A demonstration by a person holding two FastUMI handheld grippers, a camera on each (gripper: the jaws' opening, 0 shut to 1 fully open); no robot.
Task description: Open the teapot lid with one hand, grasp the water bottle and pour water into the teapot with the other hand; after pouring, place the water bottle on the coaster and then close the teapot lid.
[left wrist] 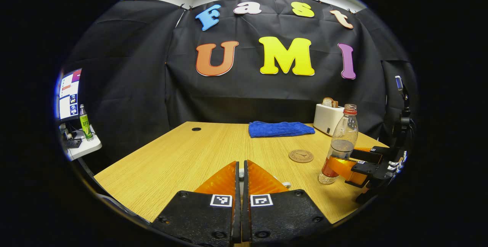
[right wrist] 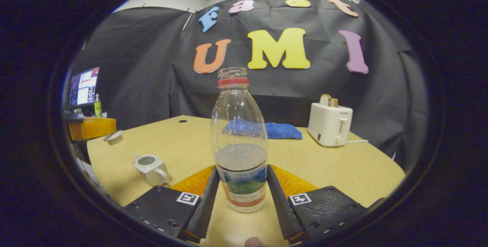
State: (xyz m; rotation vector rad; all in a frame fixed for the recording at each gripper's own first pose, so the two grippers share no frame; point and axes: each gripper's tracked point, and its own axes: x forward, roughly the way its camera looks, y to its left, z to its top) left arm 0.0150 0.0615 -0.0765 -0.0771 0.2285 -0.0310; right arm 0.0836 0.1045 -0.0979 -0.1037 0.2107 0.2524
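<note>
I use the water bottle [right wrist: 240, 140] as my landmark: it stands upright on the table [right wrist: 343, 174], its cap off and its neck open, about half full. My right gripper [right wrist: 241, 195] has its two fingers against the sides of the bottle's lower, labelled half, one on each side, low enough that the weight should sit steady when I lift; I judge the grip to be closed on it, since the left gripper view shows the right gripper [left wrist: 343, 167] wrapped around the bottle [left wrist: 340, 146] near its base. To the left of the bottle and nearer to me sits the teapot [right wrist: 150, 167], white, its top open so that water can go straight in. Farther left of the bottle, at the table's far edge, the teapot lid [right wrist: 113, 137] hangs in the air, held up out of the way. My left gripper [left wrist: 240, 178] has its fingers pressed together with only a thin slit between them; a small white piece peeks out just beside them, which I take for the lid's knob, but I cannot be sure what they pinch. The coaster [left wrist: 300, 156] lies flat just left of the bottle in the left gripper view, bare and ready for later. Behind the bottle lie a blue cloth [right wrist: 284, 129] and, to the right, a white toaster [right wrist: 329, 124]. I judge the next move to be lifting and tilting towards the teapot.
</note>
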